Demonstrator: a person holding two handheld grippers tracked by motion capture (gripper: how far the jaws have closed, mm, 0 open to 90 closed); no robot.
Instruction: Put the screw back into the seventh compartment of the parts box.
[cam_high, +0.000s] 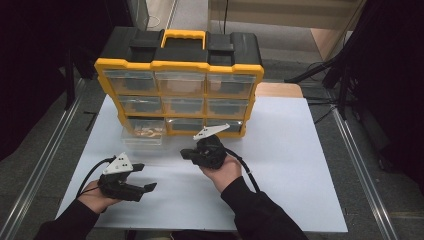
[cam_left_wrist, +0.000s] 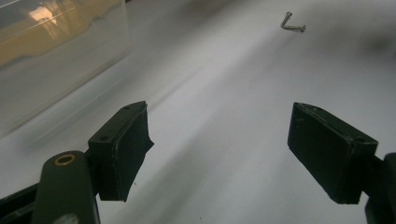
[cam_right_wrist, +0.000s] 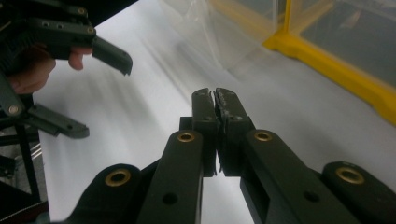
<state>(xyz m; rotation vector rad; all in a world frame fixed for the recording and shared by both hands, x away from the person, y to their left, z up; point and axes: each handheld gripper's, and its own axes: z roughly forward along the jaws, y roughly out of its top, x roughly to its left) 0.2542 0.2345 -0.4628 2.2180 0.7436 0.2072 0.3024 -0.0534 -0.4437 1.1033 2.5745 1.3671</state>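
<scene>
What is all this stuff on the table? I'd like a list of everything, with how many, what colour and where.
Drawer cabinet: one, black with yellow frame and handle, nine clear drawer slots, far side of the sheet.
Pulled-out drawer: one, clear, brownish contents, on the sheet before the cabinet's lower left slot.
Small bent metal piece: one, silvery, lying on the sheet.
Sheet: one, white, covering the table.
Left gripper: one, black, jaws wide open, nothing between them, low over the sheet.
Right gripper: one, black, jaws shut, empty, near the cabinet.
Hands and sleeves: two, dark sleeves, near edge.

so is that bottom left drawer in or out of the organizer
Out. The clear drawer sits on the white table in front of the yellow organizer, with brownish contents inside.
</scene>
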